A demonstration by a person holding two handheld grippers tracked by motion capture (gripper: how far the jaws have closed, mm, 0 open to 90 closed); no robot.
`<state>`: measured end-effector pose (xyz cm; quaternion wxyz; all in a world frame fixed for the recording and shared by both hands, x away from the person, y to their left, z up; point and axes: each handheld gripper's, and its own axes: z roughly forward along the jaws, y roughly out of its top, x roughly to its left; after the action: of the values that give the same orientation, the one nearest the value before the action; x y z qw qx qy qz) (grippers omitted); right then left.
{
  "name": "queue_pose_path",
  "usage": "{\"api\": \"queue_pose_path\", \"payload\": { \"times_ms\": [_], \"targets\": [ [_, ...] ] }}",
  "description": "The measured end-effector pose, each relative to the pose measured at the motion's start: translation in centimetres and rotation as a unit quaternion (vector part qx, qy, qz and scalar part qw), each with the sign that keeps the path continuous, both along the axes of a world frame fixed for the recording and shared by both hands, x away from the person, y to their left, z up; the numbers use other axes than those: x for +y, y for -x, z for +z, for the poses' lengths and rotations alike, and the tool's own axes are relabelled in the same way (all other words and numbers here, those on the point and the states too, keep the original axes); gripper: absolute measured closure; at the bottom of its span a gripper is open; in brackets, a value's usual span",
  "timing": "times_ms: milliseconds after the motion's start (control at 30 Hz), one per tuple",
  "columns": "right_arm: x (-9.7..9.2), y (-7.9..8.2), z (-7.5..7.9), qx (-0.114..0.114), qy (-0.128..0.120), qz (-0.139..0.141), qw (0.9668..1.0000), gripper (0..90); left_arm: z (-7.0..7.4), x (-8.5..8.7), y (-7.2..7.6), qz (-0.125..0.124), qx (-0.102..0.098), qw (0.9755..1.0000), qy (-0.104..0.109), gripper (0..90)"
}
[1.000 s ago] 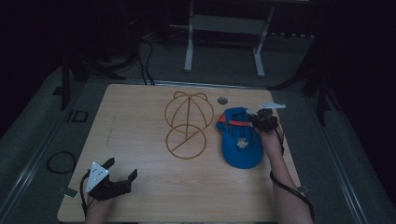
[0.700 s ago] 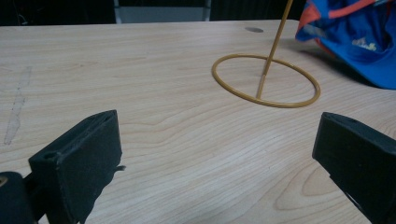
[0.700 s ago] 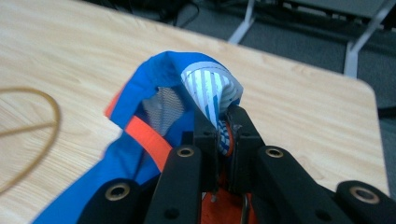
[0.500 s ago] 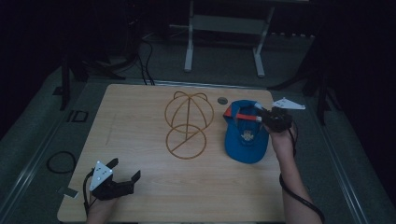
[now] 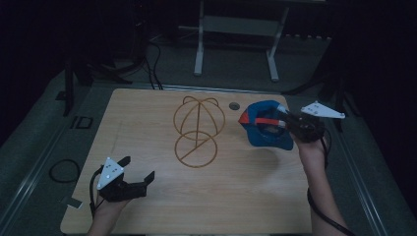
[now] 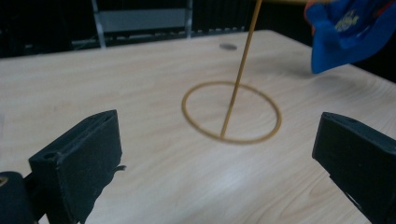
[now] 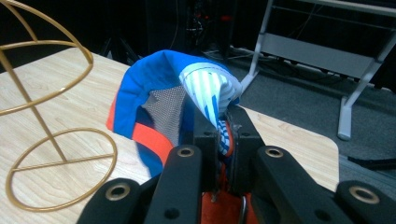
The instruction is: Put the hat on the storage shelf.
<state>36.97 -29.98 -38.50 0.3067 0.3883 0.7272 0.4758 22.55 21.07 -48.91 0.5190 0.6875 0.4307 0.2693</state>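
While I hold both claws over the counter (image 5: 147,123), this is how things stand:
Right claw (image 5: 286,124): my jaws are clamped tight on the edge of the blue cap (image 5: 265,130), pinching its striped inner fabric (image 7: 208,91).
Blue cap: lifted off the counter near the right edge, tilted, orange band (image 7: 152,140) and mesh lining showing, just right of the gold wire hat stand (image 5: 197,129).
Gold wire hat stand: upright at the counter's middle, ring base flat, thin stem rising to a wire dome.
Left claw (image 5: 134,176): low over the near left corner, jaws spread wide, nothing between them, facing the stand's ring base (image 6: 231,112).
Small round hole (image 5: 234,105): in the counter behind the stand.
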Motion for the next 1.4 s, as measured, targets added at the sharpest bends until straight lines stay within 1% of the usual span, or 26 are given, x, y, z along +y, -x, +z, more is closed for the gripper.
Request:
{"api": "queue_pose_path", "payload": {
  "times_ms": [167,233,300,333,367,400,433,467,500,533,600,633,667,700,733,800,867,933,1000,1033,1100,1167,1200,1233,1400],
  "targets": [
    [-0.3,1.2,0.8,-0.010,-0.006,0.001,0.9999,84.4,3.2,-0.5,-0.4,-0.011,-0.020,0.9997,0.002,1.8],
    [-0.4,1.7,1.1,-0.014,-0.009,0.003,0.9999,84.4,4.5,-0.8,-0.5,-0.013,-0.032,0.9994,-0.004,1.8],
    [-0.3,2.2,1.5,-0.019,-0.009,0.007,0.9997,84.4,5.7,-1.3,-0.7,-0.021,-0.040,0.9990,0.001,1.8],
    [-0.3,2.5,1.7,-0.022,-0.012,0.011,0.9996,84.4,5.7,-1.3,-0.7,-0.021,-0.040,0.9990,0.001,1.8],
    [-0.3,2.7,1.9,-0.025,-0.012,0.014,0.9995,84.4,6.8,-1.8,-0.9,-0.031,-0.046,0.9985,-0.002,1.8],
    [-0.2,3.0,2.1,-0.026,-0.011,0.014,0.9995,84.4,7.3,-2.2,-1.0,-0.033,-0.050,0.9982,-0.005,1.8],
    [-0.2,3.1,2.2,-0.027,-0.011,0.017,0.9994,84.4,7.3,-2.2,-1.0,-0.033,-0.050,0.9982,-0.005,1.9],
    [-0.1,3.3,2.4,-0.028,-0.014,0.020,0.9993,84.4,8.2,-2.9,-1.2,-0.052,-0.057,0.9970,-0.008,3.4],
    [-0.1,3.4,2.5,-0.029,-0.014,0.023,0.9992,84.4,8.6,-3.3,-1.3,-0.052,-0.062,0.9966,-0.015,4.7],
    [0.0,3.5,2.6,-0.031,-0.012,0.023,0.9992,84.4,9.0,-3.8,-1.4,-0.057,-0.066,0.9960,-0.018,4.7],
    [0.0,3.9,2.8,-0.033,-0.018,0.025,0.9990,84.4,9.7,-4.6,-1.7,-0.065,-0.069,0.9951,-0.026,4.7],
    [0.0,4.0,2.9,-0.037,-0.016,0.024,0.9989,84.4,10.1,-5.0,-1.9,-0.069,-0.070,0.9947,-0.032,4.7],
    [0.0,4.1,2.9,-0.038,-0.015,0.023,0.9989,84.4,10.1,-5.0,-1.9,-0.069,-0.070,0.9947,-0.032,4.7],
    [-0.1,4.2,3.0,-0.037,-0.020,0.026,0.9988,84.4,10.8,-5.7,-2.4,-0.076,-0.063,0.9946,-0.032,4.7],
    [-0.1,4.4,3.1,-0.037,-0.025,0.028,0.9986,84.4,11.2,-6.0,-2.7,-0.083,-0.059,0.9944,-0.028,4.7],
    [-0.1,4.6,3.1,-0.038,-0.027,0.028,0.9985,84.4,11.9,-6.8,-3.2,-0.087,-0.058,0.9941,-0.030,4.8],
    [-0.2,4.8,3.1,-0.037,-0.029,0.031,0.9984,84.3,12.6,-7.6,-3.6,-0.099,-0.062,0.9926,-0.033,5.0],
    [-0.1,5.1,3.0,-0.036,-0.026,0.033,0.9985,84.3,13.3,-8.5,-3.9,-0.110,-0.067,0.9910,-0.036,5.1],
    [0.0,5.4,3.0,-0.038,-0.029,0.039,0.9981,84.4,13.8,-9.5,-4.4,-0.122,-0.064,0.9899,-0.035,5.1],
    [0.1,5.6,3.1,-0.038,-0.028,0.040,0.9981,84.3,14.1,-10.0,-4.6,-0.129,-0.064,0.9889,-0.036,5.1],
    [0.2,6.1,3.2,-0.043,-0.032,0.046,0.9975,84.4,14.5,-11.2,-5.0,-0.136,-0.069,0.9873,-0.043,5.2],
    [0.4,6.6,3.4,-0.048,-0.031,0.052,0.9970,84.3,14.9,-12.3,-5.3,-0.148,-0.071,0.9855,-0.043,5.5],
    [0.4,6.6,3.4,-0.048,-0.031,0.052,0.9970,84.3,14.9,-12.3,-5.3,-0.148,-0.071,0.9855,-0.043,5.8],
    [0.7,7.1,3.6,-0.051,-0.032,0.060,0.9964,84.3,15.1,-13.5,-5.7,-0.156,-0.074,0.9837,-0.050,5.8],
    [1.5,8.1,4.0,-0.060,-0.028,0.077,0.9948,84.3,15.3,-16.0,-6.6,-0.170,-0.069,0.9814,-0.057,5.9]
  ]
}}
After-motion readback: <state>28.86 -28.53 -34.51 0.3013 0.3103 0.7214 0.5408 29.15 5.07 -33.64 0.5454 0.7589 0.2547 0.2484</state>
